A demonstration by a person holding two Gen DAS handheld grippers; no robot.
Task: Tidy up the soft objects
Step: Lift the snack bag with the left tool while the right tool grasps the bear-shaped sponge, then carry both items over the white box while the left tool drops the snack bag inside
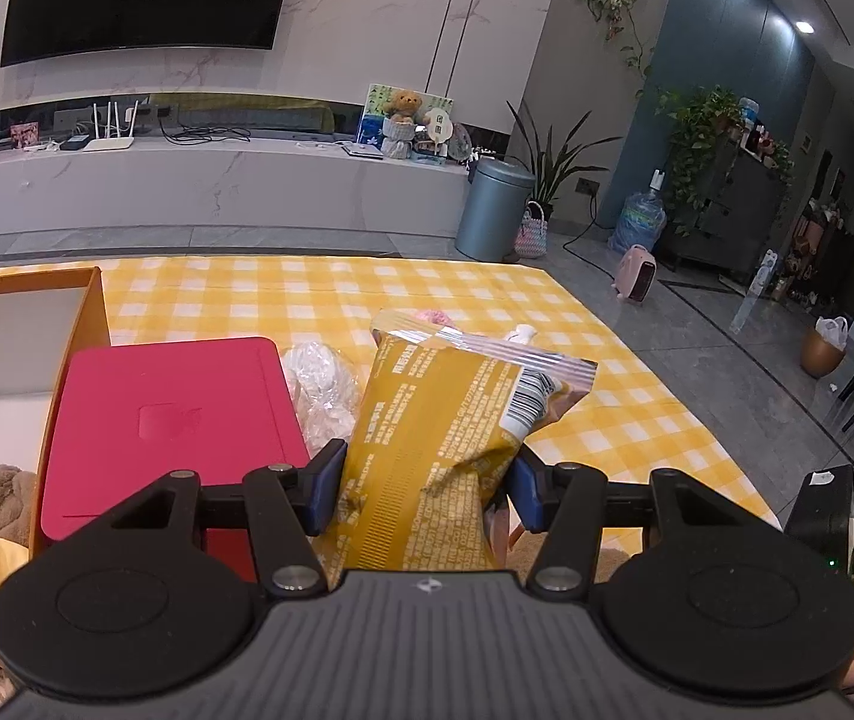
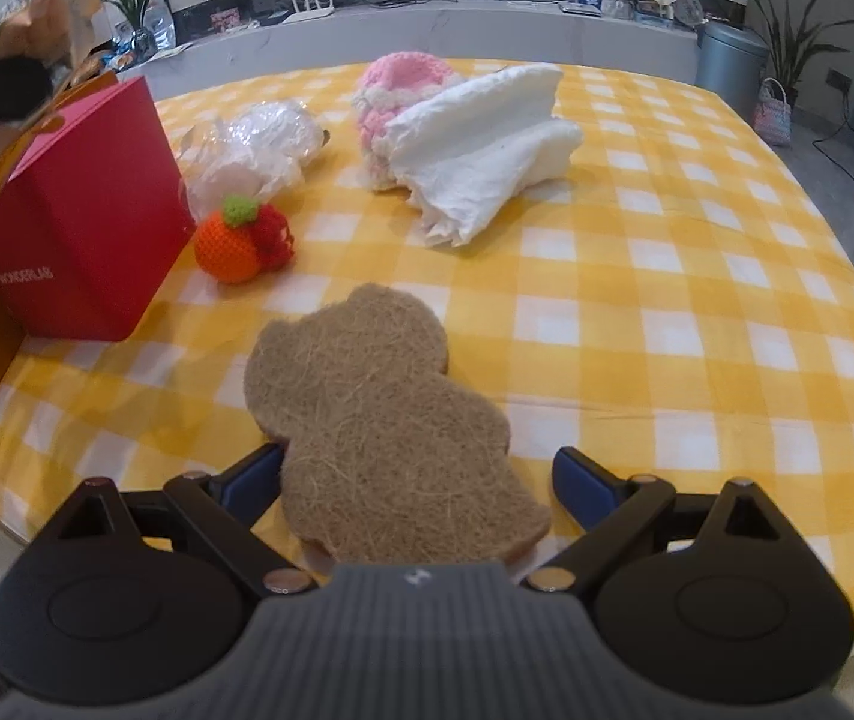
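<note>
The right gripper (image 2: 417, 480), jaws spread wide and gripping nothing, straddles the brown fibre pad (image 2: 378, 414), its long axis running away; the left gripper (image 1: 420, 492) pinches the snack bag (image 1: 451, 420).

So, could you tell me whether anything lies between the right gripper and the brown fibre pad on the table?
Nothing visible does. The brown fibre pad lies flat on the checked tablecloth, its near end already between the open fingers of the right gripper; the crocheted orange sits well beyond.

Tablecloth (image 2: 667, 312) yellow-white check; box (image 2: 84, 222) red; snack bag (image 1: 427, 450) mustard-gold; fibre pad (image 2: 378, 420) tan.
</note>
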